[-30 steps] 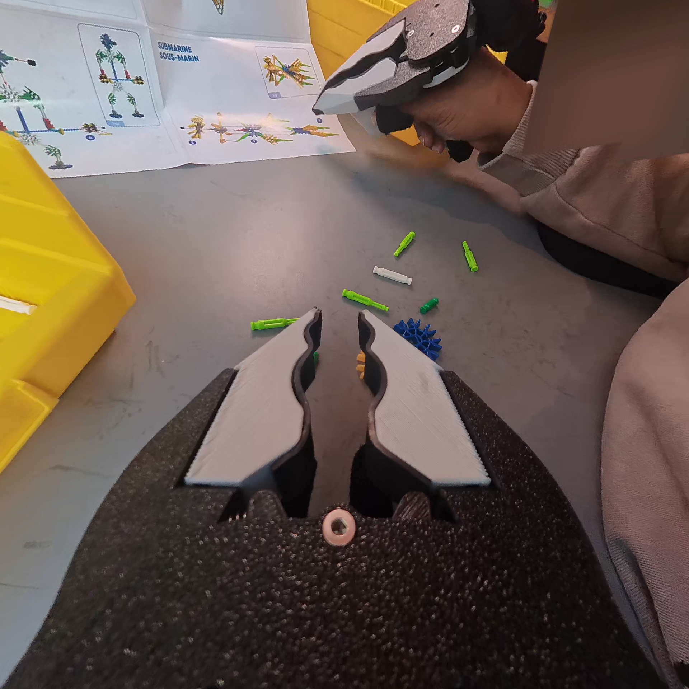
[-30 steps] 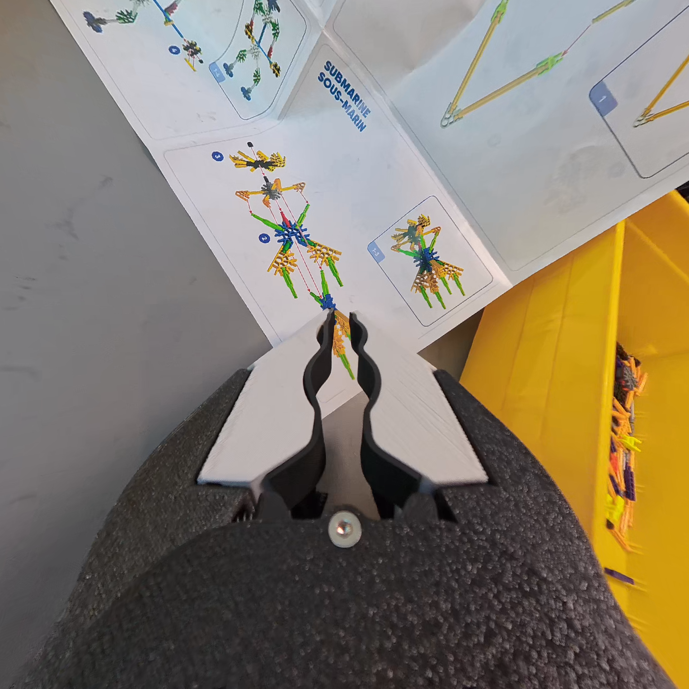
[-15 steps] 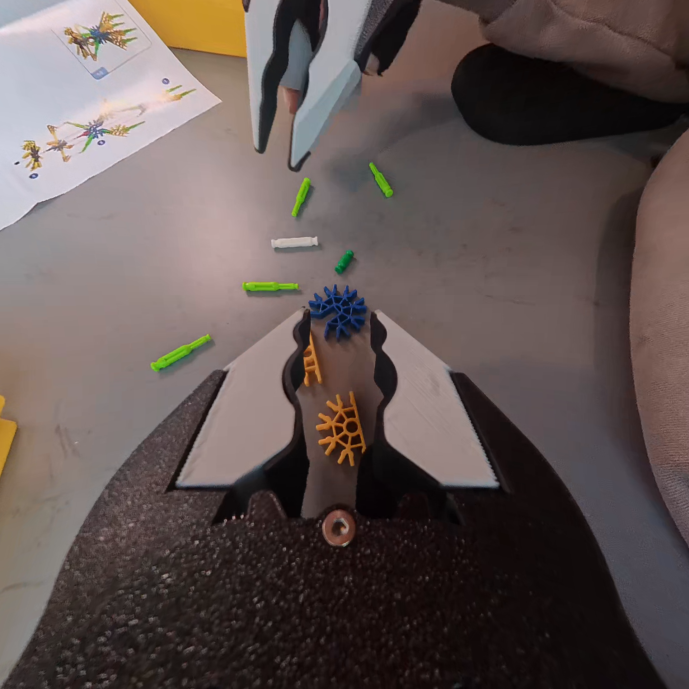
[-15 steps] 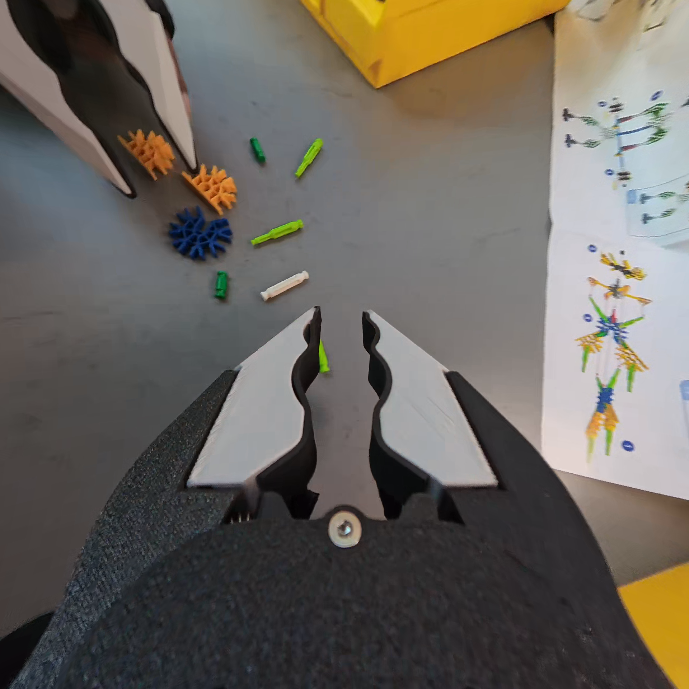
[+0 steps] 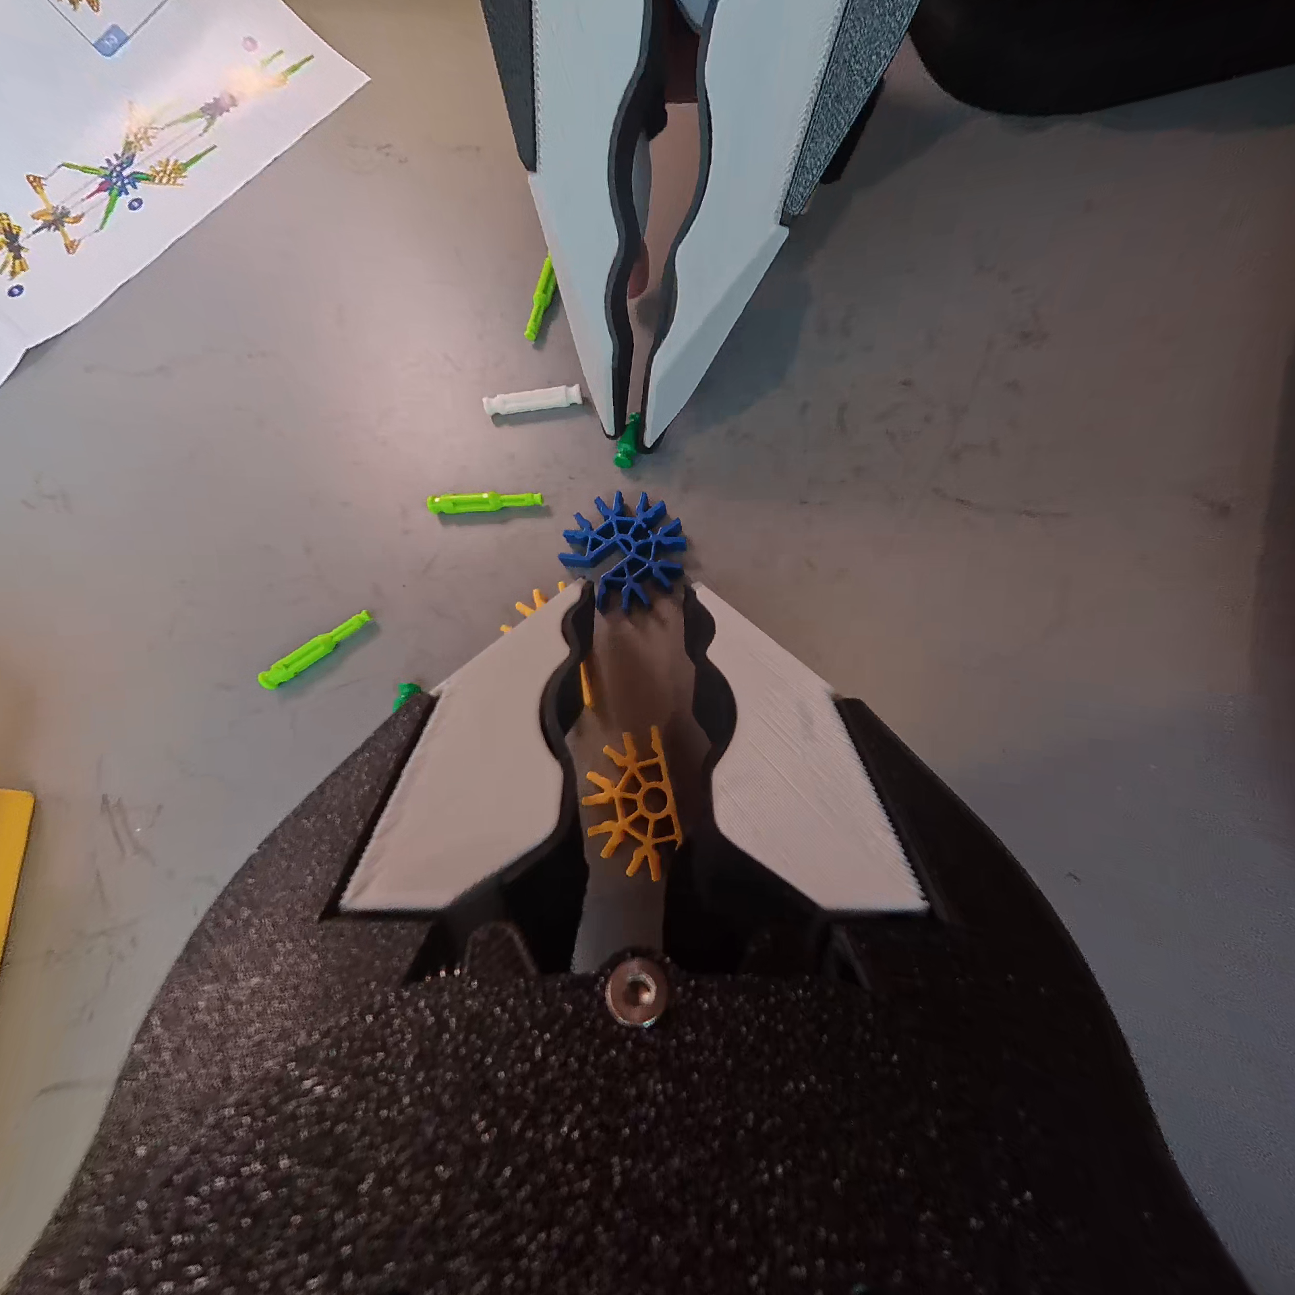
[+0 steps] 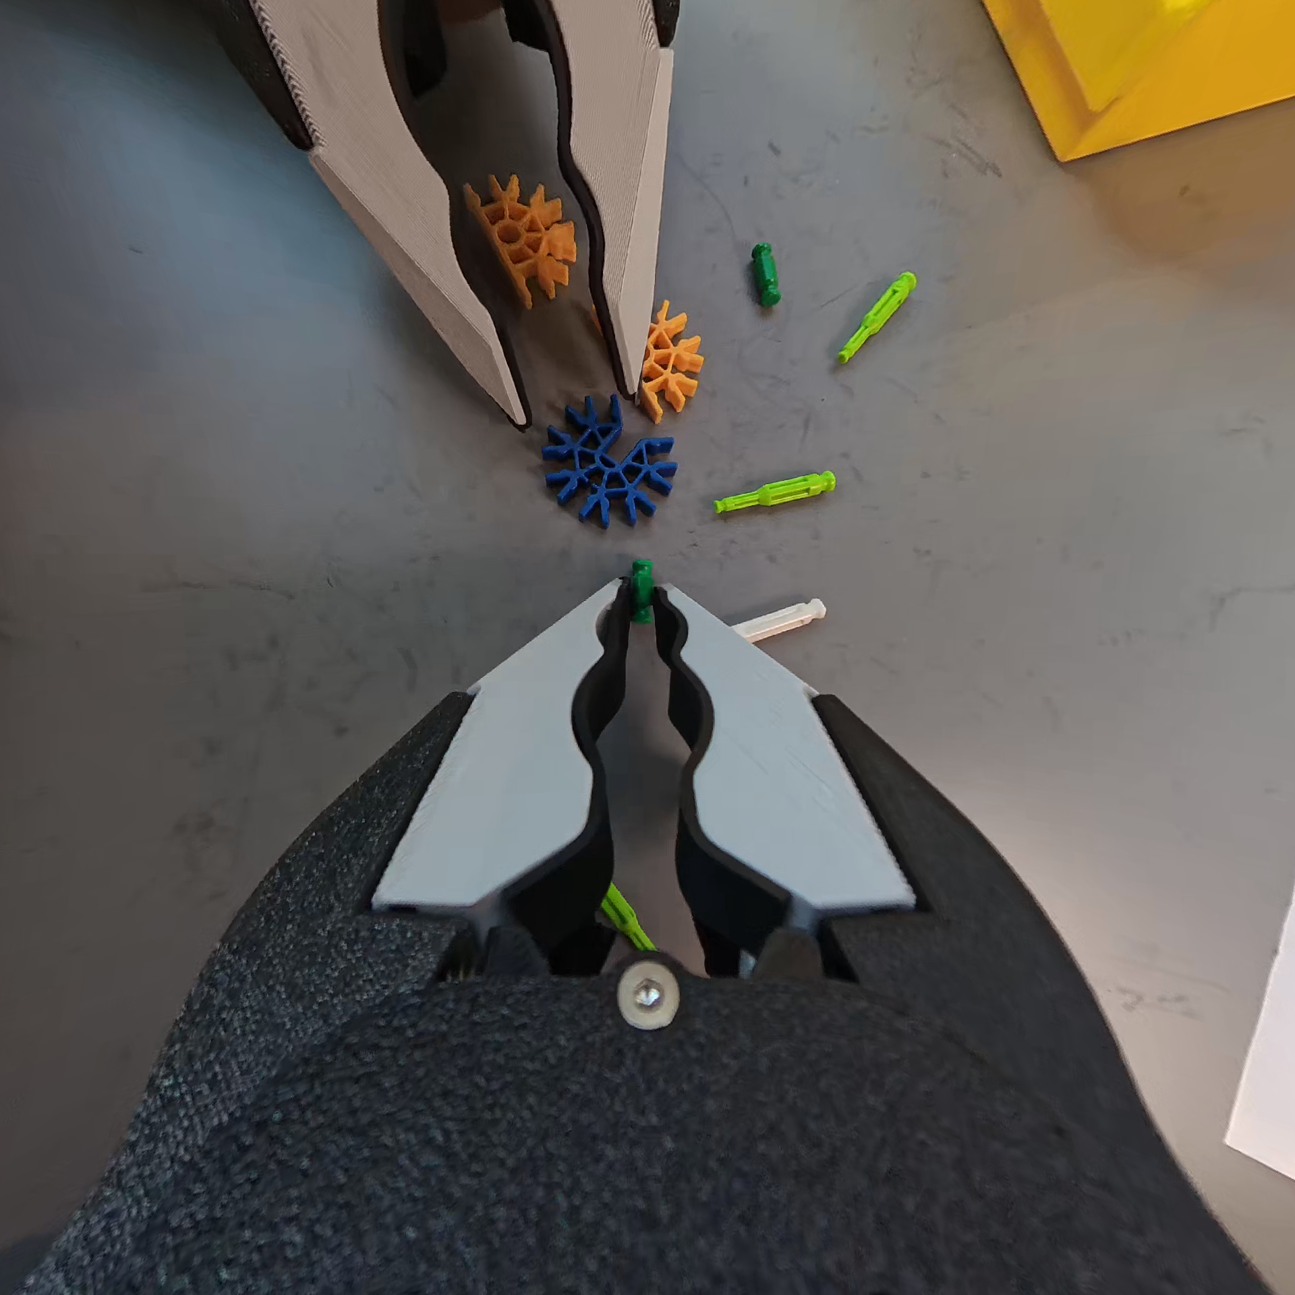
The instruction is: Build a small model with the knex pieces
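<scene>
My left gripper [image 5: 638, 592] is open and low over the grey table, its tips on either side of the near edge of a blue snowflake connector [image 5: 624, 550]. An orange connector [image 5: 641, 806] lies between its fingers, and another orange connector [image 5: 536, 604] is half hidden under the left finger. My right gripper [image 6: 641, 592] faces it, shut on a short dark green rod [image 6: 640, 571] that rests on the table. In the right wrist view the left gripper [image 6: 574, 406] stands just behind the blue connector [image 6: 610, 466]. In the left wrist view the right gripper [image 5: 631, 434] pinches the dark green rod [image 5: 626, 452].
Light green rods [image 6: 774, 490] [image 6: 876, 315], a white rod [image 6: 781, 617] and a second dark green rod [image 6: 764, 273] lie scattered to the right. One light green rod [image 6: 624, 918] lies under my right gripper. A yellow bin [image 6: 1156, 63] and an instruction sheet [image 5: 140, 140] lie farther off.
The right gripper swung from the instruction sheet to the parts, came down and closed on the short dark green rod. The left gripper opened wider and moved over the orange connector to the blue connector.
</scene>
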`<action>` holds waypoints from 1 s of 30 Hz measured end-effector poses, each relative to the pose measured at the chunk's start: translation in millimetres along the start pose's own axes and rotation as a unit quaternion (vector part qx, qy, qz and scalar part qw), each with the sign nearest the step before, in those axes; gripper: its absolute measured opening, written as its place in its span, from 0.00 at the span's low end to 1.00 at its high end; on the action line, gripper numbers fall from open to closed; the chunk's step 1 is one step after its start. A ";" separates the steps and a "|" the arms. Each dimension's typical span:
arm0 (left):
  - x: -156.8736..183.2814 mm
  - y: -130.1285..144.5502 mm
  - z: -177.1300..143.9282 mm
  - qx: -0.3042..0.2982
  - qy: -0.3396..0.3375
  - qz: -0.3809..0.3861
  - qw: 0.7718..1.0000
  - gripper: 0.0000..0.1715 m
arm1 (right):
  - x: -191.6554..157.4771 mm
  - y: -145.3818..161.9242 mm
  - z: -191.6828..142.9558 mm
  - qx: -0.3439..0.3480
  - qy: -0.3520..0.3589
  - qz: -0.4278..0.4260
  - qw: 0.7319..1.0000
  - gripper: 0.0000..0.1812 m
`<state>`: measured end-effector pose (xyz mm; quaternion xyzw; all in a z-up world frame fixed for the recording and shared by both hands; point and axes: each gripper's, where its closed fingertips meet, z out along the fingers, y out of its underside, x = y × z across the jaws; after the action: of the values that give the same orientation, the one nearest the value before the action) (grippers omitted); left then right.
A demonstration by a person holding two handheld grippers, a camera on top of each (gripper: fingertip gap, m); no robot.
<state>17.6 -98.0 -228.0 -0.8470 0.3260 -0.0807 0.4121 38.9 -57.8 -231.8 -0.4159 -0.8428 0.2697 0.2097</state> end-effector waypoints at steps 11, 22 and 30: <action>2.6 -2.2 4.6 0.002 0.002 0.009 1.000 0.08 | -2.5 -33.8 7.8 0.025 -0.009 -0.039 0.999 0.02; 9.6 -1.9 2.0 0.003 0.018 0.020 1.000 0.08 | 6.9 -26.2 5.9 0.003 -0.037 -0.050 0.998 0.02; 12.3 -2.0 0.8 0.008 0.026 0.023 0.999 0.07 | -4.0 -27.2 7.7 -0.023 -0.108 -0.087 0.990 0.02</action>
<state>28.4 -104.2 -228.6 -0.8335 0.3551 -0.0956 0.4124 20.7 -77.0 -221.2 -0.3141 -0.8994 0.2743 0.1310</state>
